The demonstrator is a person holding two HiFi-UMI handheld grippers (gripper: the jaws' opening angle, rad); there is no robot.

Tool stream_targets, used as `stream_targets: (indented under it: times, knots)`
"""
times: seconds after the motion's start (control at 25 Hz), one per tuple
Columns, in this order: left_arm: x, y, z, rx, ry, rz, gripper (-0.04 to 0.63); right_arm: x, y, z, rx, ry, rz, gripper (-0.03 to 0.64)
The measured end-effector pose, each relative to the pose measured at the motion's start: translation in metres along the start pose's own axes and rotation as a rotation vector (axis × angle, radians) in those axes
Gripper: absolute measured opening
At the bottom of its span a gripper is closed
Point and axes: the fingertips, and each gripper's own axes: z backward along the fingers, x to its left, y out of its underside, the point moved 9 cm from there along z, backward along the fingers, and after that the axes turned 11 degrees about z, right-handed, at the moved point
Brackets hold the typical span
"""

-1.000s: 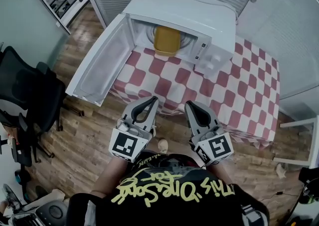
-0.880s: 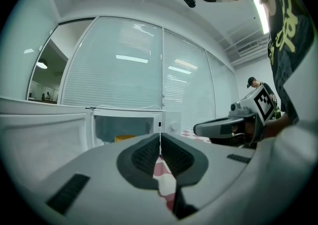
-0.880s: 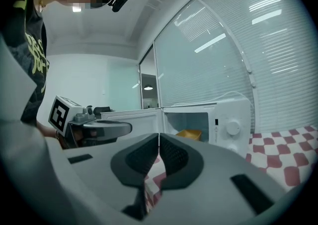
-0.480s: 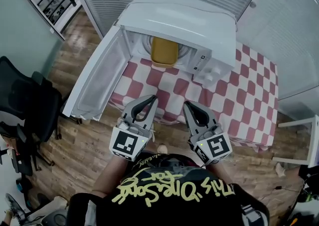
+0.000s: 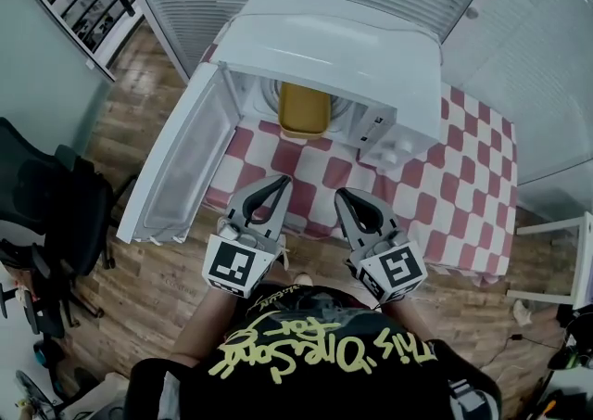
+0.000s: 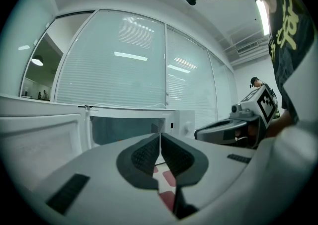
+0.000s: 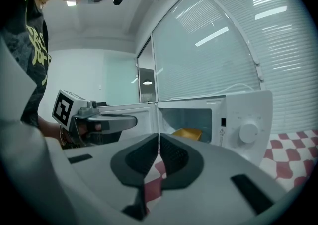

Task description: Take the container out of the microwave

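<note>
A yellow container (image 5: 304, 110) sits inside the white microwave (image 5: 352, 47), whose door (image 5: 181, 163) hangs wide open to the left. The microwave stands on a table with a red-and-white checked cloth (image 5: 445, 177). My left gripper (image 5: 283, 183) and right gripper (image 5: 341, 196) hover side by side over the table's near edge, both short of the microwave's opening and both shut with nothing in them. The left gripper view shows my left gripper (image 6: 160, 137) with pads together and the oven cavity ahead. The right gripper view shows my right gripper (image 7: 159, 137) shut, with the yellow container (image 7: 188, 133) beyond it.
The microwave's control panel with a round knob (image 7: 248, 131) is right of the opening. A black office chair (image 5: 56, 214) stands on the wooden floor to the left. A white frame (image 5: 556, 251) stands at the right. Window blinds run behind the table.
Both grippers have moved forward together towards the microwave and now reach over the table's edge. Their jaws have stayed shut. The container has not moved.
</note>
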Motion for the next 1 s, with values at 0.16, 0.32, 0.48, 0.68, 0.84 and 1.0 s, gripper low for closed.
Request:
stream_targets:
  times: [0.16,0.32,0.48,0.68,0.84,1.0]
  knots:
    - [0.012,0.0,-0.01,0.018,0.008,-0.006,0.014,-0.007,-0.001,-0.01,0.003,0.017,-0.008,0.011]
    - [0.027,-0.002,-0.019,0.05,0.011,-0.014,0.014,-0.014,-0.002,-0.022,0.029,0.04,-0.017,0.011]
    - [0.04,-0.007,-0.029,0.05,0.03,-0.018,0.014,-0.02,-0.004,-0.035,0.024,0.059,-0.015,0.011]
    - [0.055,-0.012,-0.04,0.044,0.054,-0.016,0.014,-0.026,-0.006,-0.05,0.03,0.081,-0.014,0.011]
    - [0.063,-0.012,-0.047,0.061,0.084,-0.024,0.014,-0.03,-0.005,-0.062,0.041,0.103,-0.026,0.011]
    - [0.066,-0.007,-0.051,0.094,0.112,-0.029,0.014,-0.029,0.0,-0.071,0.037,0.112,-0.038,0.011]
